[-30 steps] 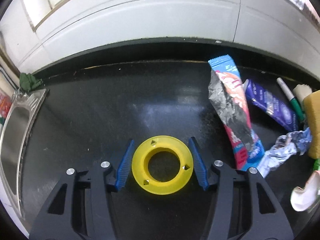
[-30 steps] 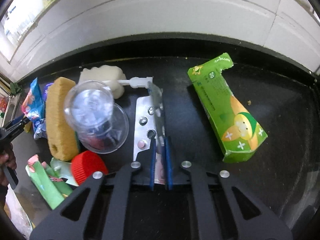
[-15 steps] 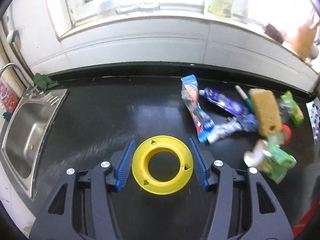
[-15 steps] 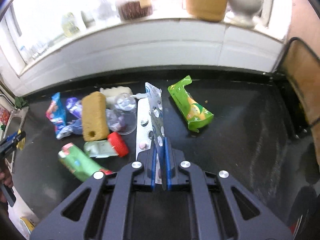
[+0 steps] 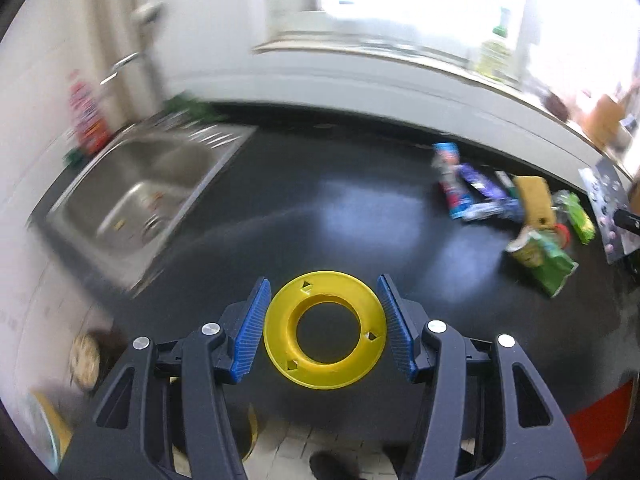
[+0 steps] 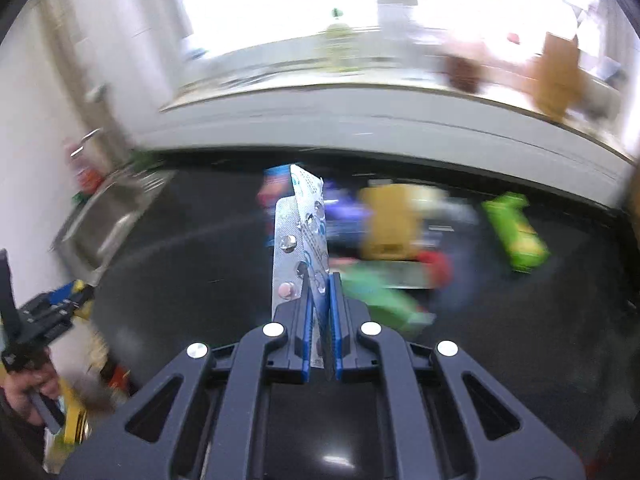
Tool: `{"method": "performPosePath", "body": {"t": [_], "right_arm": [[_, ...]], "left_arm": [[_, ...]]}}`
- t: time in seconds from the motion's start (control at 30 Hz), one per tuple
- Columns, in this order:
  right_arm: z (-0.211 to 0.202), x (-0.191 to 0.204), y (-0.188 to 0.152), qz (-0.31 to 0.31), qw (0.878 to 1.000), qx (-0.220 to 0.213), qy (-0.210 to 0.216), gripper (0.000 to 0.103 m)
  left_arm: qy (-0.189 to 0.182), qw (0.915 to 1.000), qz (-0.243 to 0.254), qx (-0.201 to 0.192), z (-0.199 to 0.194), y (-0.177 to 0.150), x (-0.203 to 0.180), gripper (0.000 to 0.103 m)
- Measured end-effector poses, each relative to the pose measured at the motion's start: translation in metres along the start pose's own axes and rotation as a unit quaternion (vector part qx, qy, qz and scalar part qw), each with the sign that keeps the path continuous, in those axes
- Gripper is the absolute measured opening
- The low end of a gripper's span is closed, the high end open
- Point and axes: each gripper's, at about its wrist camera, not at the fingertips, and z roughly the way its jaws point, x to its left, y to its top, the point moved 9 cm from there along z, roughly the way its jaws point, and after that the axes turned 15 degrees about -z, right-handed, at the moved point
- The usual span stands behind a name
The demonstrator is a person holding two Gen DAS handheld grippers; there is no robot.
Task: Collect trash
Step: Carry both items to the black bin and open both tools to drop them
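Steel sink basin (image 5: 132,196) sits sunk in the far left of the black countertop (image 5: 320,216), well apart from everything I am after. Next along, my left gripper (image 5: 322,330) carries a flat yellow plastic ring (image 5: 325,330) between its blue ribbed pads (image 5: 250,336), which stand fairly wide, each at the ring's rim; I judge it clamped by its outer edge so it rides level. Further right, the remaining trash lies bunched near the counter's back edge: a blue snack wrapper (image 5: 450,176), a tan sponge block (image 5: 534,200), a crumpled green packet (image 5: 546,258) nearest me. At the far right my right gripper (image 6: 319,320) is pinched nearly closed on silver blister pill sheets (image 6: 298,240), gripped by their lower end so they stand upright, clear of the counter. Both loads look ready for a bin, which I cannot see here.
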Motion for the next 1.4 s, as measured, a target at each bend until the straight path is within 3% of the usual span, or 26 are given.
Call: {"method": "performPosePath", "body": {"t": [0.17,0.33,0.43,0.57,0.93,1.2,1.27,1.3,1.37,1.4], "right_arm": [[0.041,0.153,0.020,-0.083,0.989,0.017,0.122,0.009],[0.068,0.308,0.007,-0.174,0.958,0.051,0.223,0.009],[0.083,0.372,-0.010,-0.208,0.941,0.078,0.256,0.009],[0.109,0.428,-0.040,-0.246,0.924,0.120,0.267,0.009],[0.160,0.484,-0.082,-0.314,0.901,0.177,0.243,0.009],[0.178,0.500,-0.084,-0.332,0.895,0.187,0.229,0.009],[0.179,0.501,-0.085,-0.333,0.894,0.192,0.232,0.009],[0.181,0.501,-0.085,-0.335,0.893,0.194,0.229,0.015],[0.182,0.501,-0.081,-0.330,0.897,0.188,0.227,0.040],[0.181,0.500,-0.079,-0.327,0.899,0.182,0.227,0.061]], "left_arm": [[0.059,0.9956,-0.073,-0.006,-0.034,-0.033,0.111,0.054],[0.111,0.9845,-0.136,0.000,-0.052,-0.075,0.202,0.054],[0.120,0.9796,-0.161,0.008,-0.050,-0.100,0.238,0.054],[0.116,0.9764,-0.181,0.019,-0.037,-0.124,0.265,0.054],[0.082,0.9706,-0.221,0.049,0.009,-0.153,0.297,0.054],[0.070,0.9712,-0.221,0.054,0.023,-0.157,0.303,0.054],[0.068,0.9726,-0.215,0.056,0.026,-0.158,0.304,0.064],[0.071,0.9725,-0.215,0.055,0.027,-0.158,0.305,0.070],[0.075,0.9725,-0.215,0.048,0.026,-0.158,0.307,0.076],[0.073,0.9721,-0.217,0.050,0.027,-0.158,0.307,0.076]]}}
